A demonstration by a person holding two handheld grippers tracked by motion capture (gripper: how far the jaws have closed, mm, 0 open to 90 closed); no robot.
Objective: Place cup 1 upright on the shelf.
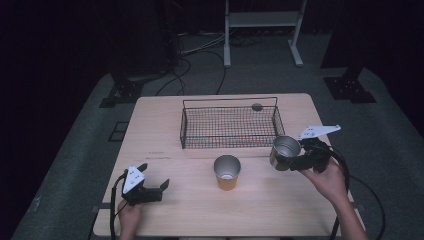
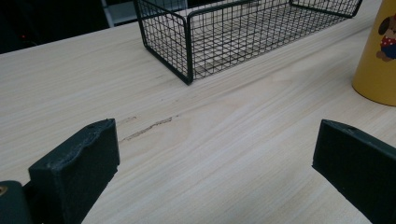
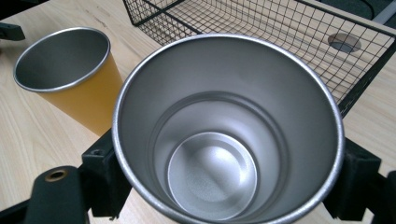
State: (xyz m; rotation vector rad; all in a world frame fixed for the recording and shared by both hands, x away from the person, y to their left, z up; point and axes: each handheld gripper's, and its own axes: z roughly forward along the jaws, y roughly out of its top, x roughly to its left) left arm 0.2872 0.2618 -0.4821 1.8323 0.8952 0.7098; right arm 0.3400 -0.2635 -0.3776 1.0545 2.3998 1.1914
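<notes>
Two jaws of my right claw (image 1: 296, 161) are clamped on the sides of a steel cup (image 1: 285, 152), one pad on each flank, and the cup hangs off the table with its open mouth tipped toward me. Just past the cup, on its far side, stands the wire basket (image 1: 229, 103), its near corner close to the cup's rim. Off to the cup's left, a short way apart, the yellow cup (image 1: 227, 172) stands upright on the table (image 1: 165, 132), also bare inside. Farther out that way, my left claw (image 1: 152, 182) rests low near the table's edge, jaws spread wide with nothing between them. I judge I am in the carrying step, cup lifted and not yet placed. Next I would swing it either over the basket wall or above the yellow cup to nest it, keeping the grip firm until it is lined up.
</notes>
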